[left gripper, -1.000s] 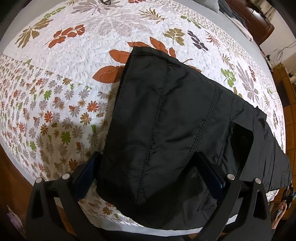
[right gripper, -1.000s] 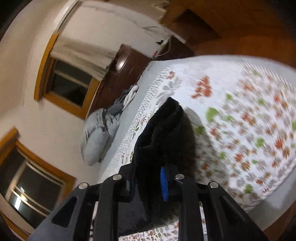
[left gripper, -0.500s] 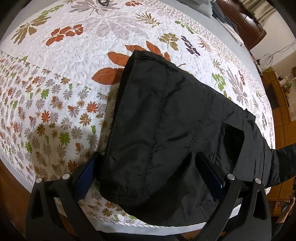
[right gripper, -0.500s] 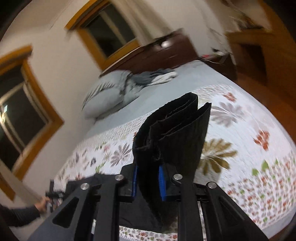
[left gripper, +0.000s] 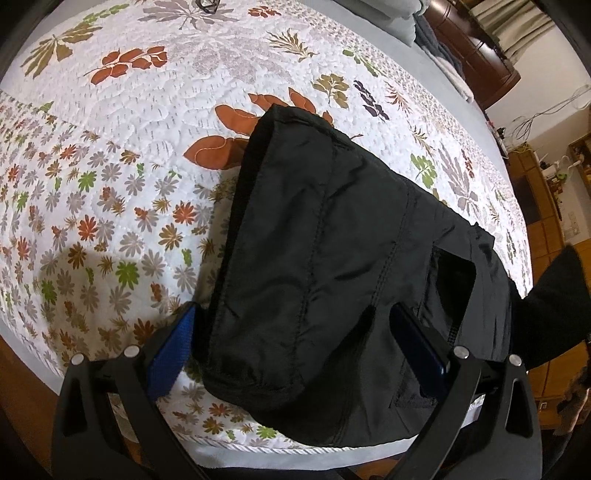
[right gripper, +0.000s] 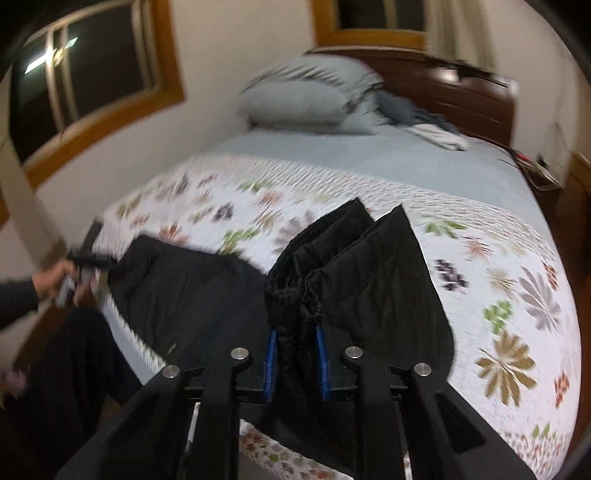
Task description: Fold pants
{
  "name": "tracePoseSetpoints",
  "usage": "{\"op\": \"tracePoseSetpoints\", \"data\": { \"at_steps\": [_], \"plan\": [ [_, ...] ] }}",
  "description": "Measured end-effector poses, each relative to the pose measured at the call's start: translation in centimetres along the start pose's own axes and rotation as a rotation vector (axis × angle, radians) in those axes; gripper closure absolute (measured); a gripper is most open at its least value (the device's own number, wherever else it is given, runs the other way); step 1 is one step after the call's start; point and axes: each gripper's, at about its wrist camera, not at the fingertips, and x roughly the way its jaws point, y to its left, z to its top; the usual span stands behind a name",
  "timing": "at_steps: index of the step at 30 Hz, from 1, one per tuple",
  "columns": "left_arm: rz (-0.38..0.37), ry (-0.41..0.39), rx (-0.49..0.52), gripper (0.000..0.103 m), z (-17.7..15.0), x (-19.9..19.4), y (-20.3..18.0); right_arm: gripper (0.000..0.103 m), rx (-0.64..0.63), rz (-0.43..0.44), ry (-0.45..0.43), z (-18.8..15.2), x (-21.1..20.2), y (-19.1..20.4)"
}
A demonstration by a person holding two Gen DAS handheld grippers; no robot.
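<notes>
Just one pair of pants [left gripper: 332, 266]

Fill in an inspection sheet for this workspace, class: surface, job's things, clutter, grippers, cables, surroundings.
Surface: floral quilt spread over a grey-sheeted bed.
Job's things: black pants, partly folded on the quilt near the bed's edge, one end lifted.
Clutter: a small dark item at the quilt's far edge, too small to identify; crumpled grey cloth beside the pillow.
Grippers: left gripper with jaws wide apart, the pants lying between them; right gripper with jaws clamped on bunched pants fabric.
Cables: loose wires against the wall beyond the bed.
Surroundings: wood-framed windows, dark wooden headboard, wooden floor.
</notes>
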Motion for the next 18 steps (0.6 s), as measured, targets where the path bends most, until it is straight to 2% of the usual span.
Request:
{"op": "tracePoseSetpoints", "data": {
  "at_steps": [4,8,14,18],
  "plan": [
    [-0.018,-0.010,-0.001,0.003,-0.2,-0.2,0.2,0.086,-0.101,0.006,0.104,-1.2,4.5,4.0],
    [-0.027,-0.015,0.000,0.003,-0.4,-0.2,0.3,0.086,-0.178,-0.032,0.188,-3.4,8.0,7.0],
    [-0.031,-0.012,0.001,0.003,-0.6,-0.4,0.3,0.086,-0.420,-0.139,0.236,-6.8,10.6,11.9],
    [-0.031,-0.014,0.001,0.003,-0.6,-0.4,0.3,0.084,-0.531,-0.199,0.265,-9.0,12.4,13.5]
  ]
}}
